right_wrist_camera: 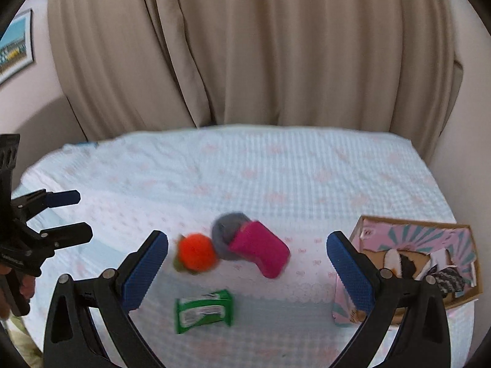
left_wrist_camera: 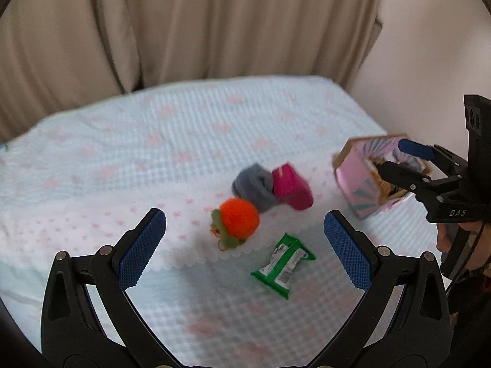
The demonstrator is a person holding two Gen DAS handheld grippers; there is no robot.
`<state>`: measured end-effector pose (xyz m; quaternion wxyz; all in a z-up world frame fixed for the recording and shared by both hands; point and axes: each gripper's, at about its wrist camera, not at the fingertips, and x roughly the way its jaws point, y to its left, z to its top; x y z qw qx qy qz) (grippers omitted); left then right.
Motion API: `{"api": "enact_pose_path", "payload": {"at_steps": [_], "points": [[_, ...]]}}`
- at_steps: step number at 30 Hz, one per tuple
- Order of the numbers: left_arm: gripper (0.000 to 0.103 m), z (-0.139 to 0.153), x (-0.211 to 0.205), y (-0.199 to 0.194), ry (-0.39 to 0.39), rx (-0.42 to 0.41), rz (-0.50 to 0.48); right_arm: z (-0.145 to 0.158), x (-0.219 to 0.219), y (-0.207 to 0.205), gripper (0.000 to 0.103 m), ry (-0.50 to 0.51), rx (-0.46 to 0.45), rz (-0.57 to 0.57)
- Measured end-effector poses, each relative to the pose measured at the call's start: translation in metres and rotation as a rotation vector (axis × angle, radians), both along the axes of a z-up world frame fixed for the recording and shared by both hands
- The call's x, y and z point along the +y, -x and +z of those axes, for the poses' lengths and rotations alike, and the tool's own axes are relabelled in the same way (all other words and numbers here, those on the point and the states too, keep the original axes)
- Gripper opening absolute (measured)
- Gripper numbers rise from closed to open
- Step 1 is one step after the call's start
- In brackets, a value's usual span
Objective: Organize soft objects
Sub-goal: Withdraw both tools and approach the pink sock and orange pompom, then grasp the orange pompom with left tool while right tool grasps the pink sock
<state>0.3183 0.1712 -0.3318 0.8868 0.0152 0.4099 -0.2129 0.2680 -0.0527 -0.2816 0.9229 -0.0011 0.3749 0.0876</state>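
Your left gripper (left_wrist_camera: 245, 247) hangs over the bed (left_wrist_camera: 153, 141), jaws wide apart, nothing between them. Your right gripper (right_wrist_camera: 247, 268) is the same: jaws spread, holding nothing.

From the left wrist view, the orange ball (left_wrist_camera: 238, 220) sits just ahead of the gap between the jaws, slightly left of centre, green knit bit at its base. The grey sock (left_wrist_camera: 253, 188) lies just beyond it, touching the pink sock (left_wrist_camera: 291, 188) on its right. The green pack (left_wrist_camera: 283, 266) lies flat inside the gap, nearer the right jaw, on the bed. The box (left_wrist_camera: 359, 181) stands off to the right past the right jaw; the right gripper's fingers (left_wrist_camera: 405, 173) hang over its open top. Whether they touch the box, cannot tell.

From the right wrist view, the ball (right_wrist_camera: 196, 253) is ahead, close to the left jaw. Grey sock (right_wrist_camera: 222, 233) and pink sock (right_wrist_camera: 262, 250) sit ahead at mid-gap, overlapping. The pack (right_wrist_camera: 204, 311) lies low between the jaws, left of centre. The box (right_wrist_camera: 429, 239) is right behind the right jaw, open, with scraps inside. The left gripper (right_wrist_camera: 75, 216) shows at the far left, jaws apart.

Both views are motion-blurred. A beige curtain (right_wrist_camera: 245, 46) hangs behind the bed.
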Motion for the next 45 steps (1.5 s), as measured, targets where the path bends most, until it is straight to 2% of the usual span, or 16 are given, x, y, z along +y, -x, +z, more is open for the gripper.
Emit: {"api": "enact_pose_path", "payload": {"at_steps": [5, 11, 15, 18, 21, 23, 24, 25, 29, 37, 45], "points": [[0.103, -0.068, -0.018, -0.033, -0.017, 0.057, -0.026, -0.057, 0.000, -0.029, 0.103, 0.048, 0.064, 0.006], [0.102, -0.132, -0.037, -0.064, -0.051, 0.086, -0.053, -0.113, 0.006, -0.058, 0.103, 0.189, 0.093, 0.009], [0.099, -0.163, -0.050, -0.076, -0.084, 0.094, -0.077, -0.148, 0.014, -0.071, 0.103, 0.256, 0.106, 0.062], [0.095, -0.180, -0.058, -0.085, -0.095, 0.101, -0.083, -0.164, 0.017, -0.082, 0.096, 0.293, 0.106, 0.074], [0.083, -0.191, -0.063, -0.090, -0.112, 0.109, -0.089, -0.174, 0.025, -0.088, 0.090, 0.341, 0.083, 0.096], [0.068, -0.197, -0.066, -0.092, -0.136, 0.116, -0.089, -0.179, 0.033, -0.090, 0.079, 0.377, 0.071, 0.112], [0.063, -0.200, -0.068, -0.093, -0.147, 0.121, -0.089, -0.181, 0.036, -0.090, 0.071, 0.387, 0.071, 0.122], [0.052, -0.202, -0.068, -0.093, -0.155, 0.127, -0.088, -0.184, 0.038, -0.091, 0.066, 0.393, 0.076, 0.129], [0.034, -0.203, -0.063, -0.094, -0.140, 0.133, -0.072, -0.186, 0.036, -0.091, 0.055, 0.391, 0.069, 0.111], [0.032, -0.190, -0.054, -0.092, -0.132, 0.126, -0.034, -0.172, 0.022, -0.093, 0.034, 0.284, 0.090, 0.056], [0.032, -0.140, -0.044, -0.078, -0.106, 0.101, -0.001, -0.131, 0.014, -0.080, 0.027, 0.195, 0.092, -0.004]]}}
